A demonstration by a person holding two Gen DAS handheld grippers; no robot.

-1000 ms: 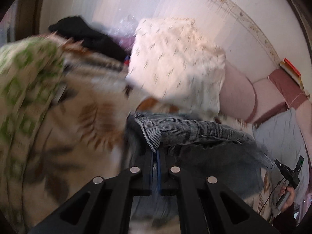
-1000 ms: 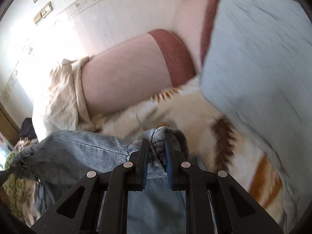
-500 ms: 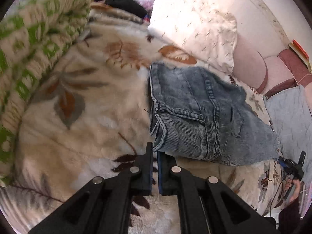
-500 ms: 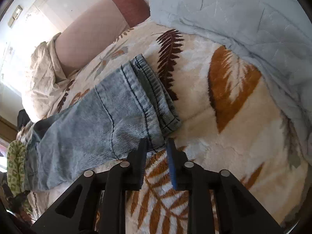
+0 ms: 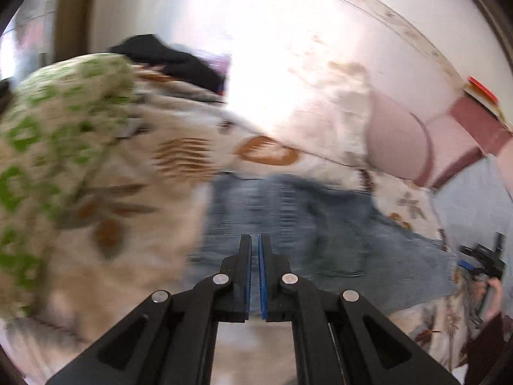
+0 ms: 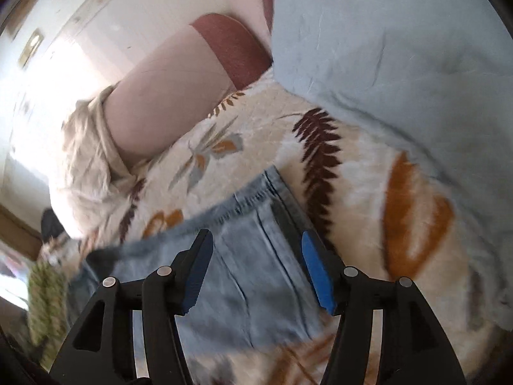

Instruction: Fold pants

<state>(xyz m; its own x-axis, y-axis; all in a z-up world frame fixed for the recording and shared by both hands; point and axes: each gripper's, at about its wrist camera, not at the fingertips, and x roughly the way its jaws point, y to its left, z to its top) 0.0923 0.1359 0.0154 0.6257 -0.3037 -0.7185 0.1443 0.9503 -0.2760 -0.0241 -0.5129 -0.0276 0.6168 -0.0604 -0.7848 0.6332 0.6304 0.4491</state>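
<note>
The folded blue jeans [image 5: 320,224] lie flat on the cream leaf-print blanket [image 5: 134,211]. My left gripper [image 5: 255,240] hangs above their near edge with its fingers closed together and nothing between them; the view is blurred by motion. In the right wrist view the jeans [image 6: 250,256] lie just below my right gripper [image 6: 256,240], which is wide open and empty above their hem end. The right gripper also shows at the far right of the left wrist view [image 5: 481,260].
A green-patterned cushion [image 5: 48,147] rises at the left. A cream pillow [image 5: 314,109] and a pink bolster [image 5: 397,147] lie behind the jeans. A light blue quilt [image 6: 400,48] covers the bed to the right. Dark clothes [image 5: 166,57] lie at the back.
Both grippers let go of the jeans, which now lie on the blanket. The right gripper has opened wide. The left gripper has lifted and tilted up, still closed.
</note>
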